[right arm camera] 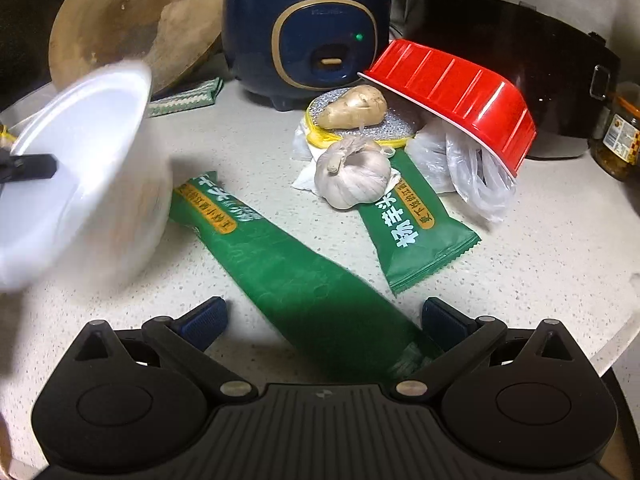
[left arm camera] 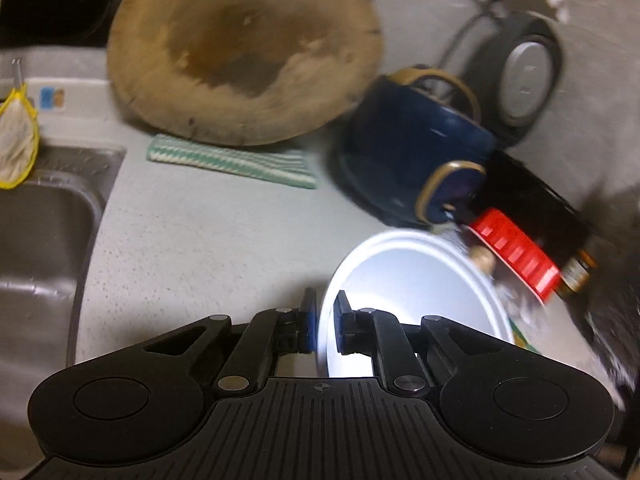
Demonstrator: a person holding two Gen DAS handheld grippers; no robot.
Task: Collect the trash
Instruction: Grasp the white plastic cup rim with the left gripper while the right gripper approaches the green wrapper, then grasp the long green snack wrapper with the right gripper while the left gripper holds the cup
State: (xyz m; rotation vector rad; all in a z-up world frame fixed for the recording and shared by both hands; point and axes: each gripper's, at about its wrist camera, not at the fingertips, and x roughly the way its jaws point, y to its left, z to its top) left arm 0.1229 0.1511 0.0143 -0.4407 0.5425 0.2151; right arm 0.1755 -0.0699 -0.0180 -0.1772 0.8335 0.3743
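Left gripper (left arm camera: 325,322) pinches the rim of a white disposable bowl (left arm camera: 408,292), lifted above the counter (left arm camera: 208,248). Right gripper (right arm camera: 324,320) hangs wide open over a long green wrapper (right arm camera: 296,276).

A pale speckled counter (right arm camera: 540,248) runs to a steel sink (left arm camera: 48,240) at the left. A round wooden board (left arm camera: 244,52) leans against the grey wall (left arm camera: 600,92), a striped cloth (left arm camera: 232,162) at its foot.
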